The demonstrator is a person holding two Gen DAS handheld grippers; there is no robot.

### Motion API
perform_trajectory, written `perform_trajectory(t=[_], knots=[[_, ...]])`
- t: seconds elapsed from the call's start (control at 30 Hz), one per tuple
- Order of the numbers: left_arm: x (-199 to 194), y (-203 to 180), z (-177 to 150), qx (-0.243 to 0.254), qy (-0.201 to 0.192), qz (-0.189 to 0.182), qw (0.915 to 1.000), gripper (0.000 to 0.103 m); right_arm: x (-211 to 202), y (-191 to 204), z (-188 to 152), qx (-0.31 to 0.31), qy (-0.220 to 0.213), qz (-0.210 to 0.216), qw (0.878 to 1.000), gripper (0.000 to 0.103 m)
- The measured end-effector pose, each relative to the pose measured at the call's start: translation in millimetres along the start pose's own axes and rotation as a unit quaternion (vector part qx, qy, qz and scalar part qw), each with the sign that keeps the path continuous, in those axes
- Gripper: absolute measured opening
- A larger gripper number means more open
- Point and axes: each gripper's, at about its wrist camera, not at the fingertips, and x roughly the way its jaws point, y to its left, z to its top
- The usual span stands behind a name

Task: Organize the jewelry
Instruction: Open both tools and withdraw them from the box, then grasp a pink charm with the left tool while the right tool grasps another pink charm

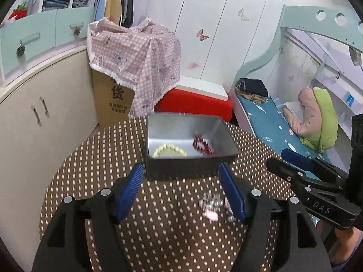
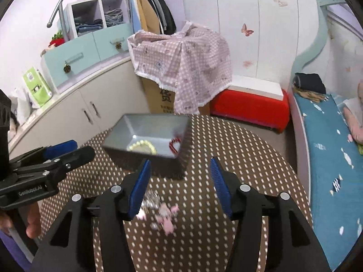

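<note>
Plainly, left gripper (image 2: 68,156) marked "GenRobot.AI", right gripper (image 1: 292,165) marked "DAS", both jaws wide, nothing held.

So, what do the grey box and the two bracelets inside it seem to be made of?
The grey rectangular box looks like thin metal, likely tin: its inner walls have a dull, brushed shine. The pale yellow-green bead bracelet looks like smooth polished stone or plastic; blur leaves this open. The red bead bracelet appears glossy, perhaps glass or resin.
</note>
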Motion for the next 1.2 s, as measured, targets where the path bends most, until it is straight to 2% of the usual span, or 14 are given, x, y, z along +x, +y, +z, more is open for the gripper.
perform_trajectory(t=[0.17, 0.33, 0.53, 0.6, 0.73, 0.8, 0.87, 1.2], knots=[[2.4, -6.4, -24.8, 0.008, 0.015, 0.010, 0.9998, 0.067, 10.4, -5.6, -33.9, -0.004, 0.036, -0.014, 0.999, 0.053], [12.1, -6.8, -48.1, 0.011, 0.038, -0.001, 0.9992, 0.067, 32.4, -3.1, -63.2, -0.014, 0.078, -0.011, 0.997, 0.053], [19.1, -8.6, -63.6, 0.026, 0.052, 0.001, 0.9983, 0.067, 46.0, 6.1, -70.2, -0.025, 0.092, -0.002, 0.995, 0.053], [19.7, -8.5, -65.6, 0.028, 0.055, -0.001, 0.9981, 0.067, 47.1, 8.9, -69.6, -0.029, 0.090, 0.003, 0.995, 0.050], [22.9, -8.2, -67.8, 0.027, 0.060, -0.009, 0.9978, 0.067, 54.6, 15.1, -66.8, -0.041, 0.101, 0.006, 0.994, 0.028], [23.9, -8.5, -68.2, 0.029, 0.059, -0.011, 0.9978, 0.067, 54.6, 17.4, -67.8, -0.049, 0.098, 0.004, 0.994, 0.025], [25.6, -9.7, -68.0, 0.033, 0.061, -0.020, 0.9974, 0.067, 54.2, 12.9, -67.5, -0.042, 0.097, 0.007, 0.994, 0.017], [46.5, -32.0, -66.2, 0.063, 0.071, -0.014, 0.9954, 0.067, 34.7, -25.2, -75.2, 0.001, 0.084, 0.006, 0.996, 0.017]])
